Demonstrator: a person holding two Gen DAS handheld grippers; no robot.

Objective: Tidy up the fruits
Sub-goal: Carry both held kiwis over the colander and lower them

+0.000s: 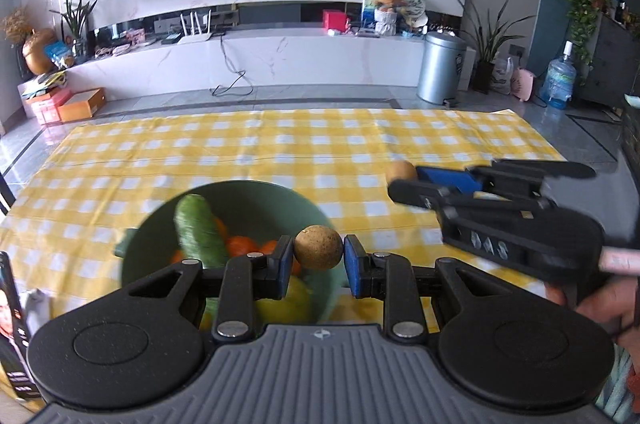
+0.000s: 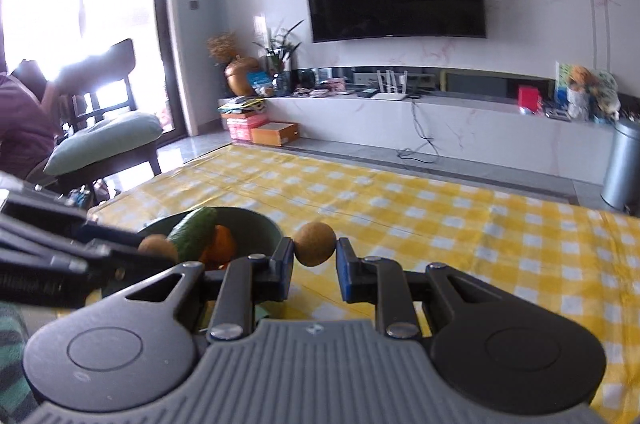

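My left gripper (image 1: 319, 253) is shut on a brown kiwi (image 1: 319, 247) and holds it above the near right rim of a green bowl (image 1: 296, 202). The bowl holds a cucumber (image 1: 198, 230), oranges (image 1: 244, 246) and a yellow fruit (image 1: 286, 300). My right gripper (image 2: 315, 253) is shut on a second brown kiwi (image 2: 315, 243), held above the yellow checked cloth (image 2: 440, 208) to the right of the bowl (image 2: 260, 224). In the left wrist view the right gripper (image 1: 404, 180) shows at right with its kiwi (image 1: 401, 171). In the right wrist view the left gripper's kiwi (image 2: 158, 247) shows at left.
The yellow checked cloth (image 1: 280, 144) covers the table. A chair with a green cushion (image 2: 106, 140) stands at the table's left. A box or book (image 1: 12, 320) lies at the near left edge. A TV wall unit and a metal bin (image 1: 440, 66) are beyond the table.
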